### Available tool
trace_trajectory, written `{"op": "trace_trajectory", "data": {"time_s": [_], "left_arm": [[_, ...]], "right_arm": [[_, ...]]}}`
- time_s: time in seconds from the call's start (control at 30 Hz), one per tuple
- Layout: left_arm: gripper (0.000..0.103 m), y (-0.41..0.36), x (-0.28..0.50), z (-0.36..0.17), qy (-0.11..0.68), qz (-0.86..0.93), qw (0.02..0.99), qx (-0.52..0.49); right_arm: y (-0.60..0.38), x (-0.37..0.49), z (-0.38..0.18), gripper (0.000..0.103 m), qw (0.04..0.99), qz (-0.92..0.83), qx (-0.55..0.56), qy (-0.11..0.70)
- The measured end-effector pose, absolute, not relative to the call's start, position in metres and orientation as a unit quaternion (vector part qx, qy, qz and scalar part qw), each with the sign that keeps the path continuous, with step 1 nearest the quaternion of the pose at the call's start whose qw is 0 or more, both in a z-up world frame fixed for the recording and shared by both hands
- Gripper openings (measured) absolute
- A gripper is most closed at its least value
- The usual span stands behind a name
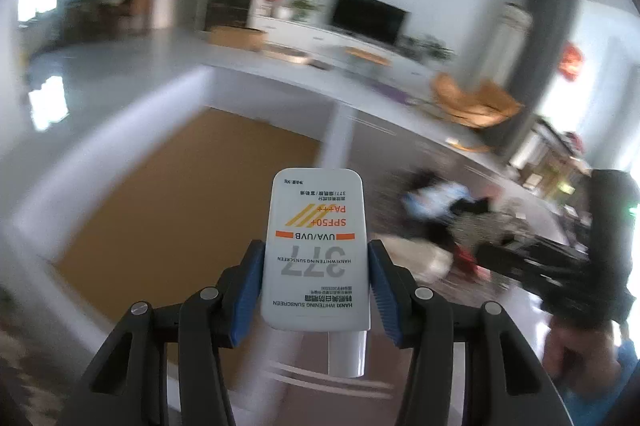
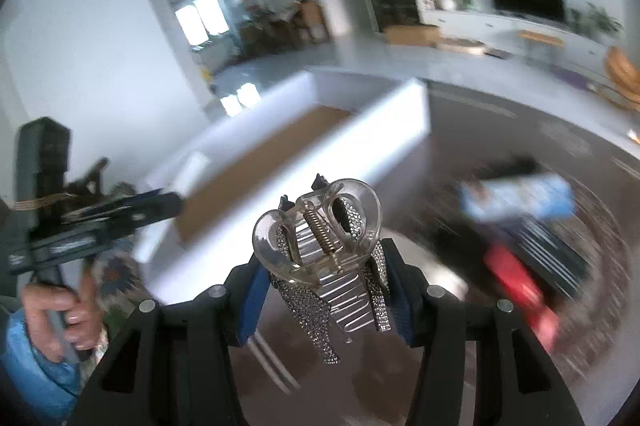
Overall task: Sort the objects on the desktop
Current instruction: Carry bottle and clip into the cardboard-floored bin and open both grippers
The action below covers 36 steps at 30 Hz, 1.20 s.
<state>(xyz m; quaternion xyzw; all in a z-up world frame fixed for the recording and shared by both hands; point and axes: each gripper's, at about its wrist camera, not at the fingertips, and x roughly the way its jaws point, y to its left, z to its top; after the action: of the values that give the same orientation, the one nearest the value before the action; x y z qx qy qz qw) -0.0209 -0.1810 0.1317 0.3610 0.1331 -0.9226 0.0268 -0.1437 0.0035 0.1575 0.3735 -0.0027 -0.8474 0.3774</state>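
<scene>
My left gripper (image 1: 316, 258) is shut on a white sunscreen tube (image 1: 316, 246) with orange print, cap toward the camera, held up above a white-walled box with a brown floor (image 1: 192, 209). My right gripper (image 2: 324, 266) is shut on a clear hair claw clip (image 2: 320, 246) with rhinestone sides, held above the dark table to the right of the same box (image 2: 264, 161). The left gripper also shows in the right wrist view (image 2: 120, 214), at the left beside the box.
A blurred pile of objects lies on the dark table: a blue-white packet (image 2: 520, 197), a red item (image 2: 520, 286) and dark items (image 1: 460, 222). The white box has a dividing wall (image 1: 336, 137). The room behind holds a TV and cabinets.
</scene>
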Motion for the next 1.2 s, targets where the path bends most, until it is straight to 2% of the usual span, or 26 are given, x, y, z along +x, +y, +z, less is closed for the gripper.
{"op": "trace_trajectory", "data": {"time_s": [0.17,0.4,0.43,0.47,0.5,0.53,0.6,0.73,0.87,0.97,1.0,1.03,1.07,1.2], "left_arm": [[0.051,-0.261,-0.041,0.115,0.147,-0.898,0.113,0.398],[0.052,-0.295,-0.053,0.063,0.146,-0.856,0.160,0.470],[0.053,-0.296,-0.055,0.059,0.147,-0.851,0.164,0.477],[0.057,-0.298,-0.058,0.053,0.150,-0.845,0.167,0.485],[0.067,-0.299,-0.059,0.047,0.154,-0.840,0.172,0.491],[0.071,-0.298,-0.059,0.045,0.155,-0.839,0.173,0.491],[0.073,-0.296,-0.056,0.044,0.145,-0.846,0.174,0.483],[0.073,-0.276,-0.039,0.059,0.136,-0.865,0.168,0.452],[0.074,-0.229,-0.019,0.086,0.123,-0.895,0.118,0.413],[0.084,-0.173,-0.014,0.098,0.115,-0.910,0.036,0.397],[0.092,-0.151,-0.009,0.098,0.104,-0.913,0.011,0.394],[0.099,-0.127,-0.006,0.094,0.087,-0.916,-0.013,0.393],[0.101,-0.103,-0.004,0.088,0.067,-0.916,-0.033,0.395],[0.102,-0.030,-0.031,0.025,-0.003,-0.895,-0.046,0.444]], "right_arm": [[-0.099,-0.159,0.161,0.053,0.422,-0.825,0.376,0.006],[-0.185,-0.178,0.125,0.054,0.420,-0.798,0.430,0.041],[-0.191,-0.181,0.121,0.056,0.416,-0.792,0.445,0.040],[-0.195,-0.184,0.115,0.064,0.412,-0.786,0.460,0.038],[-0.198,-0.186,0.110,0.069,0.408,-0.780,0.473,0.034],[-0.199,-0.188,0.107,0.076,0.405,-0.778,0.479,0.028],[-0.196,-0.188,0.108,0.078,0.404,-0.781,0.476,0.019],[-0.167,-0.179,0.120,0.084,0.404,-0.803,0.438,0.012],[-0.104,-0.161,0.129,0.096,0.382,-0.840,0.384,0.012],[-0.037,-0.142,0.117,0.097,0.332,-0.872,0.359,0.024],[-0.012,-0.135,0.108,0.097,0.308,-0.880,0.360,0.030],[0.012,-0.129,0.096,0.097,0.284,-0.886,0.366,0.034],[0.027,-0.126,0.088,0.097,0.267,-0.888,0.373,0.037],[0.103,-0.115,0.031,0.097,0.175,-0.884,0.430,0.061]]}}
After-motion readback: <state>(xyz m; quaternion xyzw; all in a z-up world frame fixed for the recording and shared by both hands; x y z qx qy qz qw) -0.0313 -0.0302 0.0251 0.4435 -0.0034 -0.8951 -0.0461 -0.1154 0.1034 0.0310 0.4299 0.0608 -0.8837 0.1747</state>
